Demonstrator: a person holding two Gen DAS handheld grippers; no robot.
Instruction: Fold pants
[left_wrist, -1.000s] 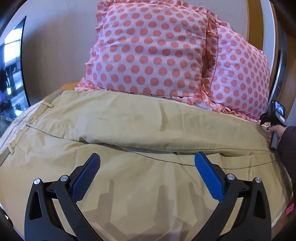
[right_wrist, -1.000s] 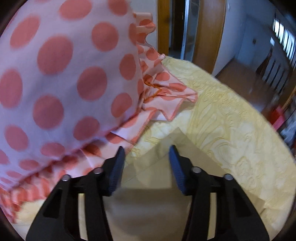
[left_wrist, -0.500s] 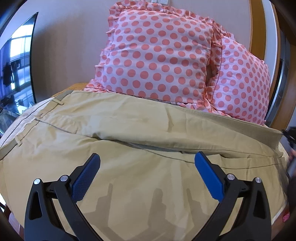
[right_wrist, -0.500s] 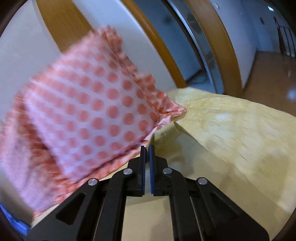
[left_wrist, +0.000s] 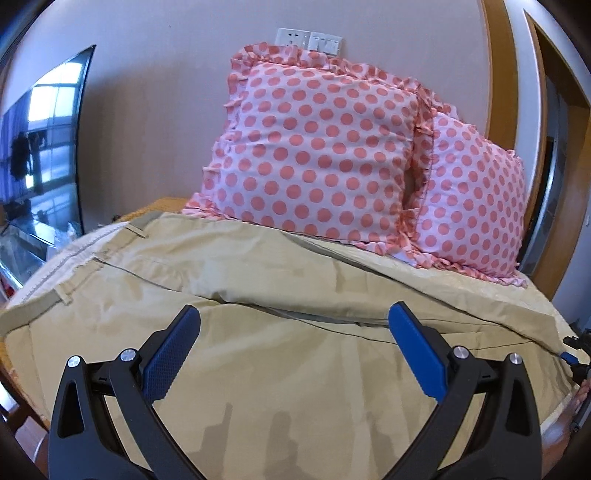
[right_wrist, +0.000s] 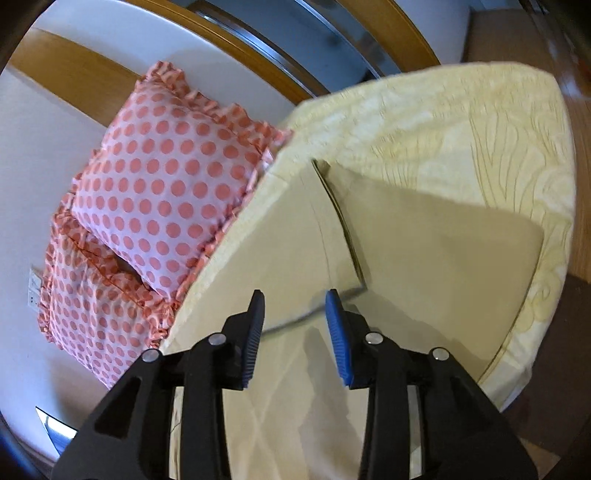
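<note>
Tan pants (left_wrist: 258, 280) lie spread flat across the bed, waistband with belt loops at the left, legs running right. My left gripper (left_wrist: 295, 350) hovers open and empty over the near leg. In the right wrist view the leg ends (right_wrist: 424, 251) lie on the yellow bedspread, one hem lying over the other. My right gripper (right_wrist: 295, 332) is open and empty above the leg fabric, near the hems. Its tip also shows at the right edge of the left wrist view (left_wrist: 576, 350).
Two pink polka-dot pillows (left_wrist: 325, 147) lean against the wall at the head of the bed, also in the right wrist view (right_wrist: 162, 192). The yellow bedspread (right_wrist: 480, 129) ends at the bed's edge on the right. A TV screen (left_wrist: 40, 158) stands at left.
My right gripper shut half a second ago and has opened again, and it has pulled back and tilted over the leg ends. My left gripper has drawn back slightly and stays open.
</note>
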